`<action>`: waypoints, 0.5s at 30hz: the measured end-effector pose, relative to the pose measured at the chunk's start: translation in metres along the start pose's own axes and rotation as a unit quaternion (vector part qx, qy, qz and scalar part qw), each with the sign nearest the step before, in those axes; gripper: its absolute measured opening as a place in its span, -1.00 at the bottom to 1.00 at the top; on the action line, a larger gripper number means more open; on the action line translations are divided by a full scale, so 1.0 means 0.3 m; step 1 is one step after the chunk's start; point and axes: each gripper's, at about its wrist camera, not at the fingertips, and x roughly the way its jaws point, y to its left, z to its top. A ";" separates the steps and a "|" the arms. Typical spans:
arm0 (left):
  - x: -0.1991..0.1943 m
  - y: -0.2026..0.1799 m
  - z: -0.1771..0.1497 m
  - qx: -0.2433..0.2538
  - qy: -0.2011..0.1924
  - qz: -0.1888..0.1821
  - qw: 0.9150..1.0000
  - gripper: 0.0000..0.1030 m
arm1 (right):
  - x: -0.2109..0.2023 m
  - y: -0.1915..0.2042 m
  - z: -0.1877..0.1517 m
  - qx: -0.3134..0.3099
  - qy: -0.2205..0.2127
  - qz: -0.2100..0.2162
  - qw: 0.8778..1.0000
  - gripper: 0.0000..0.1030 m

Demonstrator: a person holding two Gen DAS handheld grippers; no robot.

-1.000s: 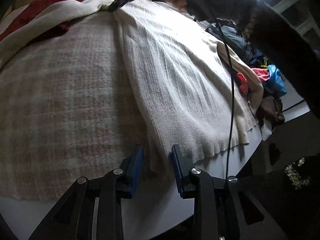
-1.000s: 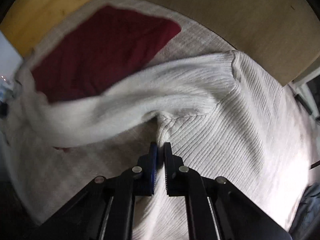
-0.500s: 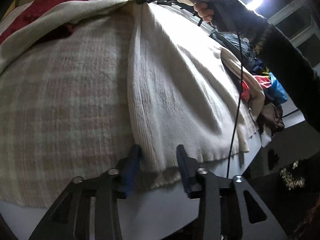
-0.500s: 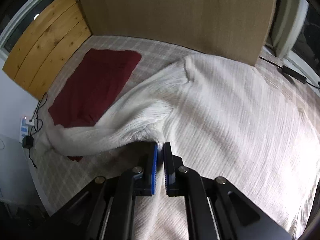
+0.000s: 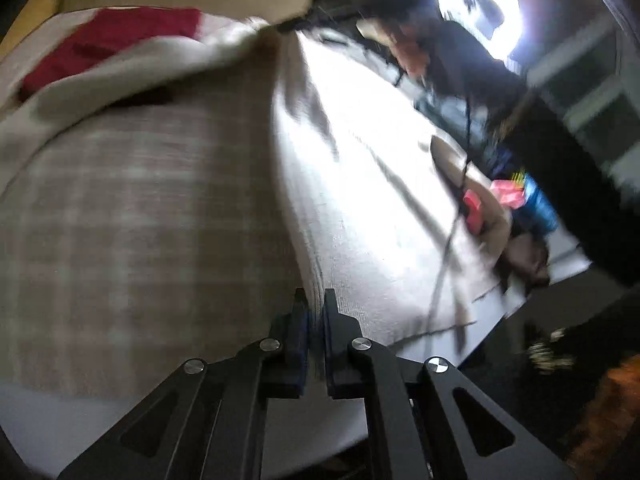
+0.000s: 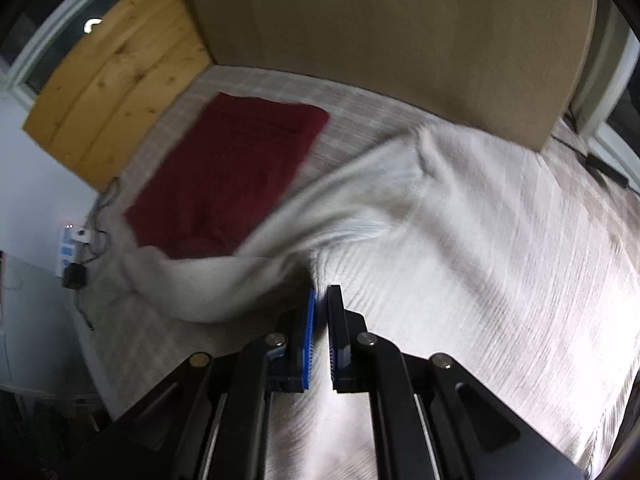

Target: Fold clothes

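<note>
Cream sweater (image 5: 384,184) spread on the bed (image 5: 132,216); left gripper (image 5: 315,312) pinches its hem at the near edge, right gripper (image 6: 321,312) its armpit; thin knit could slip out mid-lift.

A bed with a pale checked cover (image 6: 132,316) carries a cream knit sweater (image 6: 500,240) spread across the frame's right and a folded dark red garment (image 6: 232,168) at upper left.

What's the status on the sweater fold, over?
Left gripper jaws shut on white sweater hem. Right gripper shut on its underarm. Sleeve draped over red garment.
</note>
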 end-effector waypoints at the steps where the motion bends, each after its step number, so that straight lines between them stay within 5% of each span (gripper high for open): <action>1: -0.033 0.018 -0.014 -0.014 -0.008 -0.007 1.000 -0.90 | -0.006 0.020 0.006 -0.005 -0.003 0.003 1.000 -0.88; 10: 0.051 0.142 -0.119 -0.052 0.046 0.022 0.997 -0.90 | 0.273 0.127 -0.002 -0.026 0.054 -0.035 0.998 -0.80; 15: 0.058 0.090 -0.085 -0.007 0.060 0.039 0.997 -0.89 | 0.130 0.141 -0.007 -0.029 0.021 -0.019 0.999 -0.73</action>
